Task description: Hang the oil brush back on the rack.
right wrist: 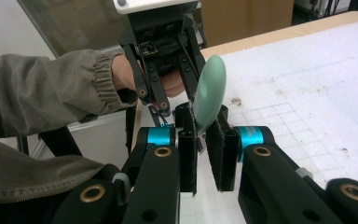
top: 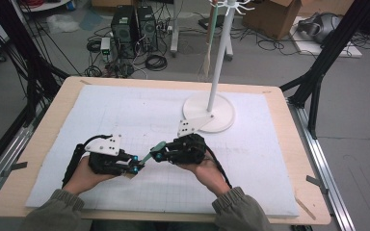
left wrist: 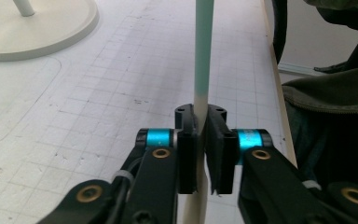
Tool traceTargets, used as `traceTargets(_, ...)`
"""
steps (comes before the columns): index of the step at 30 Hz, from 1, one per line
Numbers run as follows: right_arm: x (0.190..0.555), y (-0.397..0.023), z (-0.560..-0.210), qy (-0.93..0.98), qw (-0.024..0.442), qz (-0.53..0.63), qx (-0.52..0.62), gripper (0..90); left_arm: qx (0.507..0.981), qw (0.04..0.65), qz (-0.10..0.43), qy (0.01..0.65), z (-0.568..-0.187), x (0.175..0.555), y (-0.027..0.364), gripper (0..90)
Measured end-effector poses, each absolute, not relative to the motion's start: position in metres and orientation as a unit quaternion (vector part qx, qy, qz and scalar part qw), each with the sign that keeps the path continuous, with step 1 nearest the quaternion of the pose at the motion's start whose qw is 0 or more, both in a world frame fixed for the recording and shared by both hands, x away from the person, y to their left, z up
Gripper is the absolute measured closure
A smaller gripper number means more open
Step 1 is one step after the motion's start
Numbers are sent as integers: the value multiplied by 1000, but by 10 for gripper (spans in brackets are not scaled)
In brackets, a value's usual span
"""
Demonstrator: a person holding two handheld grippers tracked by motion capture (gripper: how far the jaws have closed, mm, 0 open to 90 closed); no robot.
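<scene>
gripping one green spoon (top: 150, 155), left gripper (top: 134, 167) and right gripper (top: 158, 155) nearly closed.

table (top: 43, 144): wood | white gridded mat (top: 125, 110) covering it | round stand base (top: 220, 108) on mat

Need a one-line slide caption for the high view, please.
Two hand-held grippers, left gripper and right gripper, grip a green spatula between them above the white mat.

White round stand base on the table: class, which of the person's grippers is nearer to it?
Right. The right gripper sits just below the stand base; the left gripper is farther left.
</scene>
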State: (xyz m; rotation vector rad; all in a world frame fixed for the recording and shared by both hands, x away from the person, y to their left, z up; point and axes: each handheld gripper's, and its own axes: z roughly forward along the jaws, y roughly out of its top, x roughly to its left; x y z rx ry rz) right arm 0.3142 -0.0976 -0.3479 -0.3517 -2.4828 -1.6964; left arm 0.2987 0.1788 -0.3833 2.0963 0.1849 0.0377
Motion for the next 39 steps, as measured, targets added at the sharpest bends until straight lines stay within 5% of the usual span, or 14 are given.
traceTargets(11, 308, -91, -333, -848, 31, -521, -92, 829, 871, 486, 19, 67, -383, 297, 175, 843)
traceTargets(15, 305, -88, -340, -828, 14, -551, -104, 731, 863, 498, 20, 77, -382, 297, 178, 846)
traceTargets(26, 304, -82, -355, -797, 25, -591, -124, 834, 854, 514, 19, 81, -382, 298, 179, 835)
traceTargets(28, 304, -82, -354, -802, 23, -584, -124, 834, 855, 512, 17, 82, -382, 298, 178, 766)
traceTargets(39, 303, -80, -353, -812, 25, -569, -124, 834, 858, 508, 14, 75, -383, 297, 175, 824)
